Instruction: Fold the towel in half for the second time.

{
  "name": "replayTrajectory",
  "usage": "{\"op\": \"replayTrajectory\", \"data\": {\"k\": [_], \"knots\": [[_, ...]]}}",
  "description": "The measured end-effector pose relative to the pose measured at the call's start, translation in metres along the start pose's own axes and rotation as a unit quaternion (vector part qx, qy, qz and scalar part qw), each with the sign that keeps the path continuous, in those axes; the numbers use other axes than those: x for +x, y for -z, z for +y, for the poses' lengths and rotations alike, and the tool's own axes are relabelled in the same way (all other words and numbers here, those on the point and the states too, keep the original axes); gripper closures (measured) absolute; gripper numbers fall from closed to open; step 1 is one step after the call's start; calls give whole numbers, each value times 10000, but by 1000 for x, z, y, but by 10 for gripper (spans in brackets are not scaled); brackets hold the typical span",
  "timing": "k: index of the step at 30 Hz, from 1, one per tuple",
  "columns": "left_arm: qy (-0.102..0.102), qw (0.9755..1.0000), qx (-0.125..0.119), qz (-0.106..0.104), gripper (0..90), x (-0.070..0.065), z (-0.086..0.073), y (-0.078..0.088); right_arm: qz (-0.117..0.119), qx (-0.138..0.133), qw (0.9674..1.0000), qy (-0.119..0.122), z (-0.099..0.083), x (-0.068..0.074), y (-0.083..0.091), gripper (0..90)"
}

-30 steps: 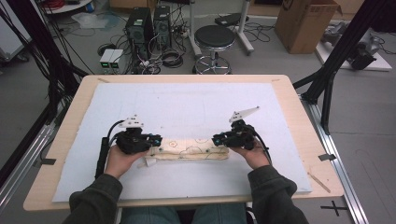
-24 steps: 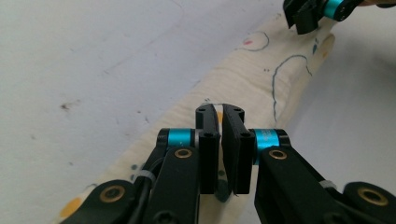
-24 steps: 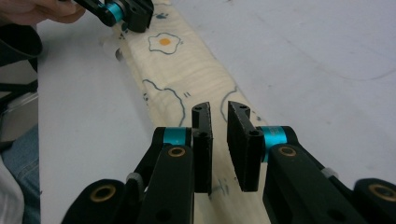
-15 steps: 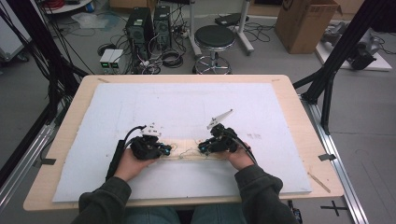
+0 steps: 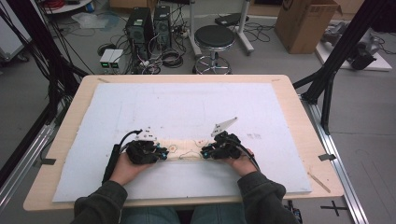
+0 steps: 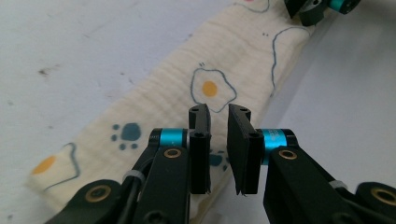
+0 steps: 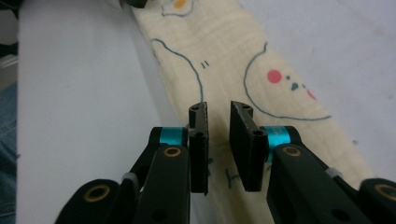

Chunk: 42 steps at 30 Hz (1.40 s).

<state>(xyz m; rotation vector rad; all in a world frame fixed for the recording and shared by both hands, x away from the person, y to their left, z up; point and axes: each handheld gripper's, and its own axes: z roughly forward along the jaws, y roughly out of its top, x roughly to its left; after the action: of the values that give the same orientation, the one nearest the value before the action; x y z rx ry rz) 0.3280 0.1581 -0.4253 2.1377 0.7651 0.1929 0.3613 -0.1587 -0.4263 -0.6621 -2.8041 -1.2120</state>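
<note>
My left gripper (image 6: 218,122) and right gripper (image 7: 219,120) have just eased apart a narrow gap, nothing pinched, each hovering over one end of the folded printed cloth (image 5: 186,150) lying near me on the white mat (image 5: 187,107).

I worked in what looked like a robotics or recording lab, not a home. My worktop (image 5: 299,121) was a plain wooden board with a white sheet (image 5: 187,107) laid over it, ringed by black metal frame struts (image 5: 348,44) standing on a grey floor (image 5: 373,130). Beyond the far edge stood two desktop computer towers (image 5: 149,23) with tangled cables (image 5: 168,56) spread on the floor around them, and small white boxes (image 5: 111,59) with green lights. A round black stool (image 5: 214,37) stood nearby, and an open cardboard box (image 5: 306,23) sat further right.
</note>
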Motion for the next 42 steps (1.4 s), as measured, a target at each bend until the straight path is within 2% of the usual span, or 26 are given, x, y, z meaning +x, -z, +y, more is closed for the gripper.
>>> {"op": "replayTrajectory", "data": {"k": [4,8,9,12,15,17,22,28,32,34,36,37,42], "knots": [[148,9997,-142,96,776,12,-4,12,-75,-158,9998,-41,1,-5,10,722],[149,9997,-55,158,769,18,-12,16,-179,-92,9997,-102,-3,-9,13,715],[134,9997,-15,195,769,18,-13,16,-237,-57,9997,-28,-4,-10,13,712],[92,9997,75,206,755,18,-15,17,-290,20,9996,-25,-9,-10,14,692],[-70,9995,173,254,738,16,-16,16,-371,72,9993,39,-15,-10,16,681],[-129,9990,191,371,706,15,-17,16,-419,56,9991,49,-19,-11,19,672],[-174,9988,223,391,650,15,-19,18,-550,91,9984,134,-26,-12,26,639],[-215,9988,207,381,585,15,-22,21,-583,21,9982,132,-35,-13,32,591],[-207,9988,197,398,570,16,-23,21,-592,-35,9982,98,-40,-14,35,568],[-212,9989,122,407,567,16,-26,21,-592,-47,9981,140,-42,-14,35,559],[-126,9992,11,375,567,17,-29,21,-593,-46,9981,163,-43,-13,36,553],[-70,9993,11,364,570,18,-29,22,-602,-49,9980,172,-44,-12,37,552],[-70,9992,34,396,571,18,-29,22,-609,-117,9978,212,-49,-13,38,545]]}}
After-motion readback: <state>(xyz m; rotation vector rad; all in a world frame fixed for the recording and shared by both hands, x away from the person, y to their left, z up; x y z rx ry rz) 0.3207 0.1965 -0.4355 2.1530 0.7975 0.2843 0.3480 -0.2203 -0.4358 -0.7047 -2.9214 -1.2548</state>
